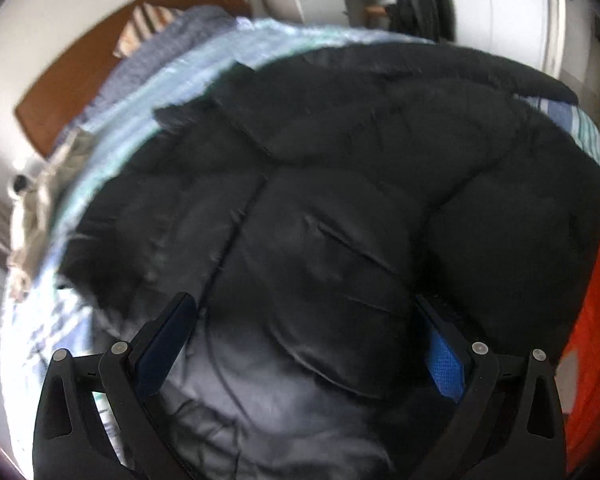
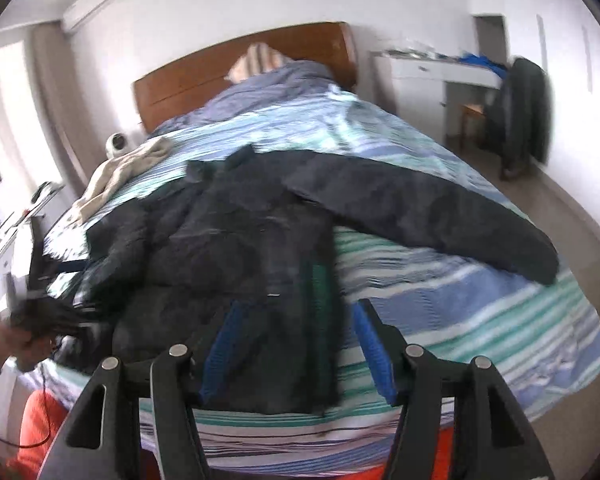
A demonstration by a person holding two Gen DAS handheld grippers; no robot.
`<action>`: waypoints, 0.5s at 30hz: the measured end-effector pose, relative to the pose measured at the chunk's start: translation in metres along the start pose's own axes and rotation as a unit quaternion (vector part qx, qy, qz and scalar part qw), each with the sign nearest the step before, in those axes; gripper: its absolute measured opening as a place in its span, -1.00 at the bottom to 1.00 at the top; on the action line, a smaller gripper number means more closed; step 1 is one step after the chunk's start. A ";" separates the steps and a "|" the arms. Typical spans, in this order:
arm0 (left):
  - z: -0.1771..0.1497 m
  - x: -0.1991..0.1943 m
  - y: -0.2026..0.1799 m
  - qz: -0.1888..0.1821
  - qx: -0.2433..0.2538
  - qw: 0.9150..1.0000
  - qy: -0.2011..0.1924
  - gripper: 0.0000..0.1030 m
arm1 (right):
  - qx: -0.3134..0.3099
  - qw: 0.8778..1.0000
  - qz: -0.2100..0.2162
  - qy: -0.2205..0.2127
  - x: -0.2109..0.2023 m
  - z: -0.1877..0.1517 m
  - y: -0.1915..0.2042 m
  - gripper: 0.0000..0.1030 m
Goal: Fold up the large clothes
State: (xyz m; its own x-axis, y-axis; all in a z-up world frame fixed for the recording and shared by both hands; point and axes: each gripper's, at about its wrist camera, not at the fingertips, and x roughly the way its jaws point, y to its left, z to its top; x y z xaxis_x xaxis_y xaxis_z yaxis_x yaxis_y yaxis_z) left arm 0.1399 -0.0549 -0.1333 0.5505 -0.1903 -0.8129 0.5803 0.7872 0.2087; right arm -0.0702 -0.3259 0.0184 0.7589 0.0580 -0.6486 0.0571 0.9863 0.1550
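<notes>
A large black puffer jacket (image 2: 240,232) lies spread on the striped bed (image 2: 480,304), one sleeve (image 2: 420,208) stretched out to the right. In the left wrist view the jacket (image 1: 320,200) fills most of the frame. My left gripper (image 1: 306,312) is open just above the jacket's lower left part, fingers apart and empty; it also shows at the far left of the right wrist view (image 2: 40,304), in a hand. My right gripper (image 2: 296,320) is open over the jacket's hem near the bed's front edge, holding nothing.
A beige garment (image 2: 120,172) lies at the bed's left side. A wooden headboard (image 2: 204,76) stands at the far end. A white desk (image 2: 432,68) and a dark chair (image 2: 524,116) stand at the right wall. Orange fabric (image 2: 36,432) shows below the bed's front edge.
</notes>
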 end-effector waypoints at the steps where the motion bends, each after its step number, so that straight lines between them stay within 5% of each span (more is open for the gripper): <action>1: -0.001 0.003 0.002 -0.010 -0.004 1.000 0.004 0.99 | -0.008 1.000 0.007 -0.001 -0.002 -0.001 0.008 0.17; 3: -0.003 0.004 0.005 -0.025 -0.011 1.000 0.004 0.98 | -0.022 1.000 0.017 0.001 -0.004 -0.005 0.021 0.17; 5: -0.005 0.001 0.004 -0.042 -0.011 0.999 0.003 0.73 | -0.037 0.999 0.023 0.007 -0.003 -0.010 0.032 0.17; 7: -0.007 0.001 0.004 -0.055 -0.006 0.998 0.008 0.11 | -0.045 0.999 0.027 0.012 -0.003 -0.014 0.038 0.17; 10: -0.008 -0.003 0.008 -0.049 -0.010 0.999 0.005 -0.45 | -0.044 0.998 0.040 0.016 -0.004 -0.018 0.046 0.17; 15: -0.005 -0.036 0.042 -0.050 -0.078 0.995 -0.031 -0.61 | -0.062 0.997 0.045 0.008 -0.010 -0.016 0.061 0.17</action>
State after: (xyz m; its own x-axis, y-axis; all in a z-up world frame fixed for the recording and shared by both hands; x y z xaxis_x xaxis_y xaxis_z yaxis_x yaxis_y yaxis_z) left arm 0.1412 -0.0123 -0.0983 0.5342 -0.3043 -0.7887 0.5357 0.8436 0.0373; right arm -0.0847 -0.2639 0.0223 0.7465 0.1486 -0.6485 -0.0925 0.9884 0.1201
